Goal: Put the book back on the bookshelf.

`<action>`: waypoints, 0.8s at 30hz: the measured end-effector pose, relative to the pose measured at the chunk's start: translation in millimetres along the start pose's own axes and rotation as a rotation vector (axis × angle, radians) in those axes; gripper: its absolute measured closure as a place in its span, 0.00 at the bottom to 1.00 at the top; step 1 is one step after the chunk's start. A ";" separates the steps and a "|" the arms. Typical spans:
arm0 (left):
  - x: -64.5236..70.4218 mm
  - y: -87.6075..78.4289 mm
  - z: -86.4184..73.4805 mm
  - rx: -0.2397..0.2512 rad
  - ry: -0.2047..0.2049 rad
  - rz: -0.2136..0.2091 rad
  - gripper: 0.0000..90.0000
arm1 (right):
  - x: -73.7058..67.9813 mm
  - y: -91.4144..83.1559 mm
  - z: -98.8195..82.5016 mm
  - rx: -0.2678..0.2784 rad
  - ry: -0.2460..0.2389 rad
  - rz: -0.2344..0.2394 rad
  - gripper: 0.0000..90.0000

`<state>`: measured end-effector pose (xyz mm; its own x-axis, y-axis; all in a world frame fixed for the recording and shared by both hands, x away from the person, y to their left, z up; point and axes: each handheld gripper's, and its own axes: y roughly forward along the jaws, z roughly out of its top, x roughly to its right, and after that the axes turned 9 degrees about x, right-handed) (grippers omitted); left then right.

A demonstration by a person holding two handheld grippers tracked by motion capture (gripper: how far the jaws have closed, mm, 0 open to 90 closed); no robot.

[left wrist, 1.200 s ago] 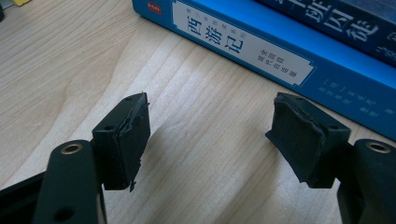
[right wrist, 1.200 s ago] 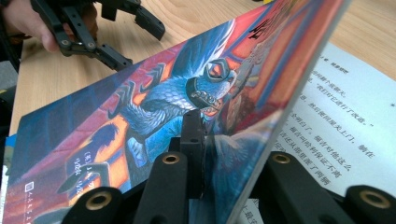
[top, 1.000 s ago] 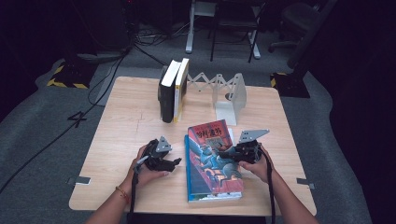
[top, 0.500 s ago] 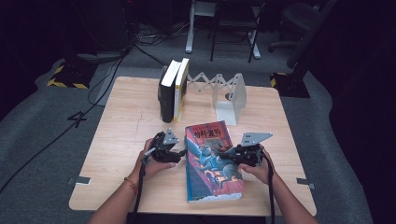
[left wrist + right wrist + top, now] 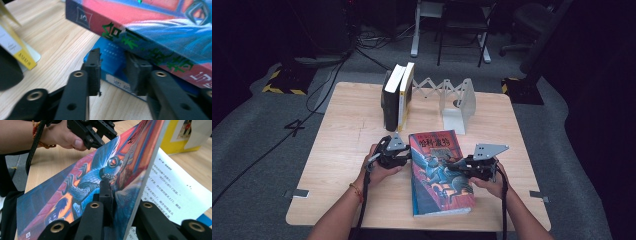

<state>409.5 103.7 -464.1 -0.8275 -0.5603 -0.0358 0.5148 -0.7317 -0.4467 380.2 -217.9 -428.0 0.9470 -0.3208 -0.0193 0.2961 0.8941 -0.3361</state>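
Nearest the person: thick paperback w/ red-and-blue illustrated cover [image 5: 439,172] lies flat on the pale wood table [image 5: 337,165], between both hands, spine to the left. Right gripper [image 5: 457,166] is clamped tight on the front cover's free edge; right gripper view shows the cover [image 5: 82,182] lifted off the printed pages [image 5: 175,192]. Left gripper [image 5: 408,156] sits at the spine; its jaws have just been closing, and in the left gripper view the pads [image 5: 93,67] bracket the blue lower edge [image 5: 112,62] under the spine, gap visible, no firm bite yet.

To do it well, imo: finish the left pinch before raising further, keep right hand's pull gentle so the cover won't crease, lift both ends level.

Farther back: two upright books [image 5: 398,95] and a white accordion bookend rack [image 5: 457,100], well apart from the paperback.
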 end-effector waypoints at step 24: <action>-5.5 -30.0 44.0 0.125 0.080 -0.034 1.00 | 0.6 -7.3 31.0 0.108 -0.060 0.012 0.71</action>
<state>408.5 111.7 -411.2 -0.8575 -0.5054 -0.0959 0.5061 -0.7952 -0.3341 382.5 -214.8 -396.3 0.9552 -0.2937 0.0354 0.2937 0.9272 -0.2327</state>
